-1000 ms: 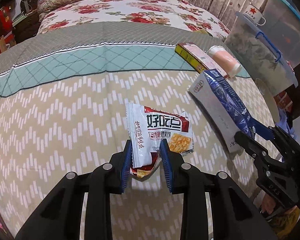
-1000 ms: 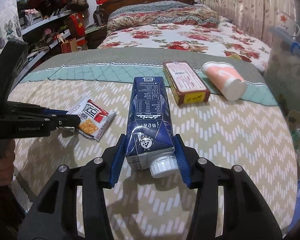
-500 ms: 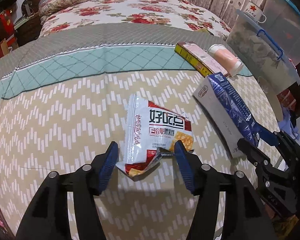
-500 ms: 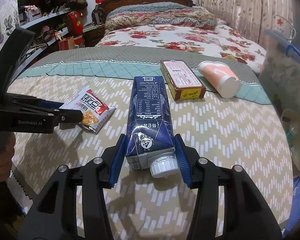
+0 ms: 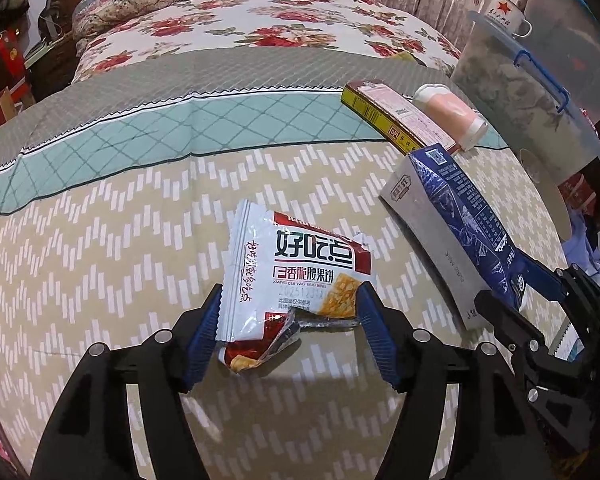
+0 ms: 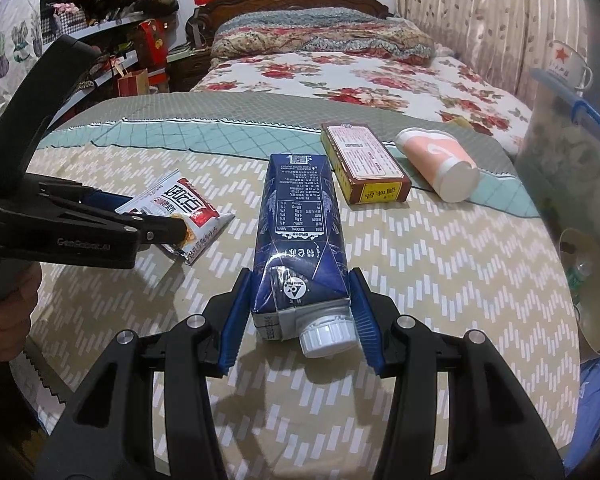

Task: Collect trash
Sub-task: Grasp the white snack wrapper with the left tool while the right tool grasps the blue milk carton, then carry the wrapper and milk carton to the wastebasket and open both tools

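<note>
A white and red snack wrapper [image 5: 300,276] lies on the zigzag tablecloth [image 5: 100,240]. My left gripper [image 5: 290,300] straddles its near end, jaws opening, the blue pads just clear of the foil. From the right wrist view the wrapper [image 6: 184,208] sits at the left gripper's [image 6: 160,232] tips. My right gripper [image 6: 300,280] is shut on a dark blue milk carton [image 6: 296,220], cap end toward the camera. In the left wrist view the carton [image 5: 452,220] is tilted off the cloth in the right gripper [image 5: 516,300].
A brown and yellow box [image 6: 364,164] and a pink paper cup [image 6: 436,164] on its side lie at the table's far right. A clear storage bin [image 5: 520,92] with a mug [image 5: 504,12] stands right of the table. A floral bed [image 6: 340,76] is behind.
My left gripper let go of the wrapper: its jaws spread wide and the wrapper flattened onto the cloth. The right gripper kept its hold on the carton without moving.
</note>
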### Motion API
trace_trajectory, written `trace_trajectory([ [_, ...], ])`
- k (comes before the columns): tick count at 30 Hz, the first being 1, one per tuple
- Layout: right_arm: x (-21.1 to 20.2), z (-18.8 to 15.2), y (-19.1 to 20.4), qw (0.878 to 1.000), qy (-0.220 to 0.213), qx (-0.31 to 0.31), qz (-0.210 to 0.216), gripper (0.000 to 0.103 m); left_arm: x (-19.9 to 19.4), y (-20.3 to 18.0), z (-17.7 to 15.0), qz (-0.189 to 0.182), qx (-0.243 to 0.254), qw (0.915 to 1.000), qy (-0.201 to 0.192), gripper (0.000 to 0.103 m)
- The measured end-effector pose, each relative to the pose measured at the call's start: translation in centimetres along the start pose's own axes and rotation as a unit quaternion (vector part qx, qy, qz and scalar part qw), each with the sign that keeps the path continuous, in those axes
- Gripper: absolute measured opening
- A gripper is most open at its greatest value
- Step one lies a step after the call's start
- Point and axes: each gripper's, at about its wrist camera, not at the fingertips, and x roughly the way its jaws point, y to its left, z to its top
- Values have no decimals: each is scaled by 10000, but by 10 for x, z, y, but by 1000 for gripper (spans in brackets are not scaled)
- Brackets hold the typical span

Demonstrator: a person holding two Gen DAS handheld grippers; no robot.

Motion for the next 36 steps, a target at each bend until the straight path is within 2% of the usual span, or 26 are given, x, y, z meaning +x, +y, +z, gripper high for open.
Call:
trace_trajectory([
  [5,0,1,1,10000,-5,-20,-12,51,1,-3,0,105,69,9999,-49,62],
  [7,0,1,1,10000,-3,-19,-12,51,1,-4,0,166,80,9998,-85,57],
  [11,0,1,1,10000,-7,-24,-16,51,0,-2,0,261,77,9995,-143,27],
  [12,0,1,1,10000,-22,-44,-25,51,0,0,0,234,50,9996,-142,24],
  [14,1,1,3,9999,-46,-103,-75,61,-1,2,0,202,16,9997,-145,22],
  [15,2,1,3,9998,-64,-135,-93,72,-1,3,0,204,12,9997,-150,20],
  [16,3,2,3,9998,-112,-162,-78,75,-1,3,0,202,10,9997,-154,20],
  [22,25,11,4,9996,11,-270,-102,73,-5,8,-2,116,-88,9998,-123,17],
  [23,29,11,3,9996,75,-253,-55,69,-8,8,-2,106,-103,9998,-144,16],
  [24,33,10,2,9996,179,-212,36,52,-10,8,-2,105,-108,9997,-165,15],
  [29,15,3,-7,9988,-67,120,474,51,-30,3,-2,-32,-119,9994,-337,14],
  [33,-15,-8,-18,9969,-467,397,483,51,-50,-21,3,-203,81,9981,-582,14],
  [36,-27,-18,-38,9950,-596,713,379,51,-53,-46,8,-291,310,9971,-636,14],
])
